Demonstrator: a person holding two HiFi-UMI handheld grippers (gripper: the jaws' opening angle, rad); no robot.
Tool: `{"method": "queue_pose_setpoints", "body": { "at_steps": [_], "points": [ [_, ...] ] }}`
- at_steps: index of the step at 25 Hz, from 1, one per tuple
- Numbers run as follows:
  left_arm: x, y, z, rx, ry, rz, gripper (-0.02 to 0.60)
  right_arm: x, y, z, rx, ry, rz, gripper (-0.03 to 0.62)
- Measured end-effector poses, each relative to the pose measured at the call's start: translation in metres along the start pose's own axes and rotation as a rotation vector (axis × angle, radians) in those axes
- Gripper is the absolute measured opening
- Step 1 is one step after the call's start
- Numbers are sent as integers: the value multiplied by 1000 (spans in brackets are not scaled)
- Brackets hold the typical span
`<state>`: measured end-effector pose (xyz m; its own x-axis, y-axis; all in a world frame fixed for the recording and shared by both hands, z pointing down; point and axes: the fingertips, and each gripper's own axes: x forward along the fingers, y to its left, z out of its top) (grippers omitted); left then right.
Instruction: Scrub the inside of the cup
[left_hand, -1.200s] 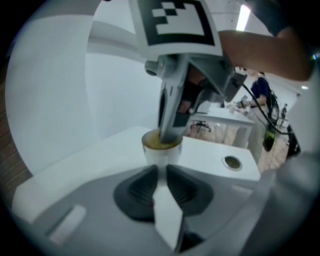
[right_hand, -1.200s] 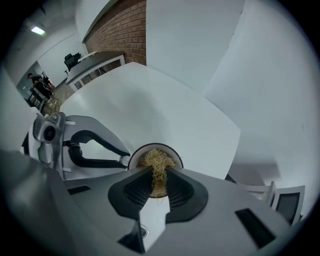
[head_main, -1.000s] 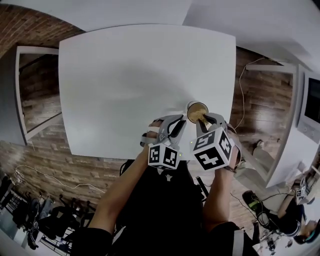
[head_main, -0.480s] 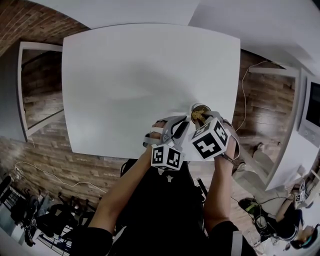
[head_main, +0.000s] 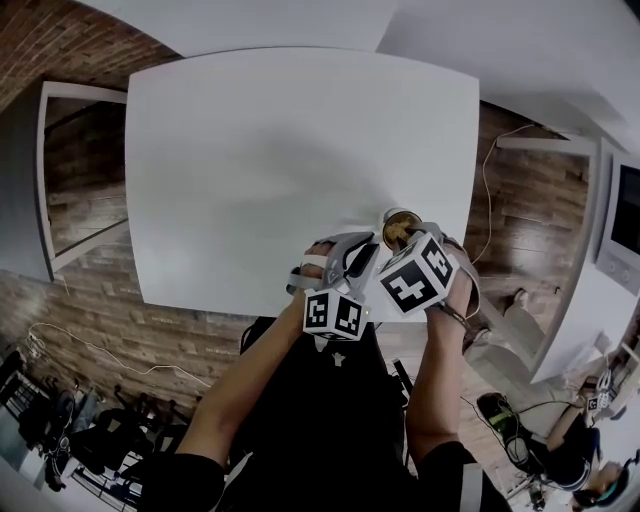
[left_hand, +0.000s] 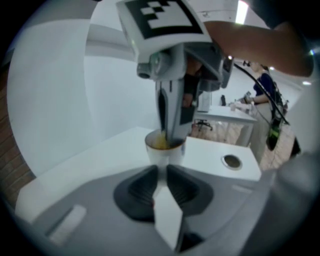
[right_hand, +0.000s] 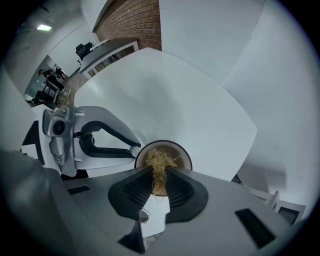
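Nearest the person, both forearms reach out from the dark torso, each ending in a marker cube. The left gripper (head_main: 365, 250) points forward and slightly down. Its two dark pads stand close together with only a narrow white strip between them, pinching the near side of the cup (head_main: 396, 217) at its wall. Seen from the right gripper view, its two grey fingers meet at the cup's left rim.

Just beside it, the right gripper (right_hand: 160, 181) points straight down over the cup's mouth. Its jaws are pressed onto a tuft of straw-coloured scrubbing fibre (right_hand: 159, 161). The tuft sticks out past the fingertips and spreads inside the cup's brownish interior. From the left gripper view, the right gripper's grey fingers dip into the cup's opening from above.

The cup is small and white outside. It stands upright on the white table (head_main: 280, 150), close to the near edge and toward the right corner. Beyond it the tabletop stretches away bare, with wood-pattern floor either side and brick at the far left.
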<state>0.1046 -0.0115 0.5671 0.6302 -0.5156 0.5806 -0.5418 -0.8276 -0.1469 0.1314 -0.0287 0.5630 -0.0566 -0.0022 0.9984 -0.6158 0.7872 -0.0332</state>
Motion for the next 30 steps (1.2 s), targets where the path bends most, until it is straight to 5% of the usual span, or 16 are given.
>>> {"method": "queue_pose_setpoints", "body": {
  "at_steps": [10,16,24,30],
  "points": [
    [0,2,-2,-5,5,6,63,-11,-3,6,44,-97,-37,55],
    [-4,1,-2,-15,34,-40,110,-57,-8,5,178,-302,-107,55],
    [-37,13,14,-48,0,11,117,-116,-6,-14,259,-565,-184,55],
    [-85,20,49,-108,-91,45,107,-160,7,-34,424,-921,-194,55]
  ]
}}
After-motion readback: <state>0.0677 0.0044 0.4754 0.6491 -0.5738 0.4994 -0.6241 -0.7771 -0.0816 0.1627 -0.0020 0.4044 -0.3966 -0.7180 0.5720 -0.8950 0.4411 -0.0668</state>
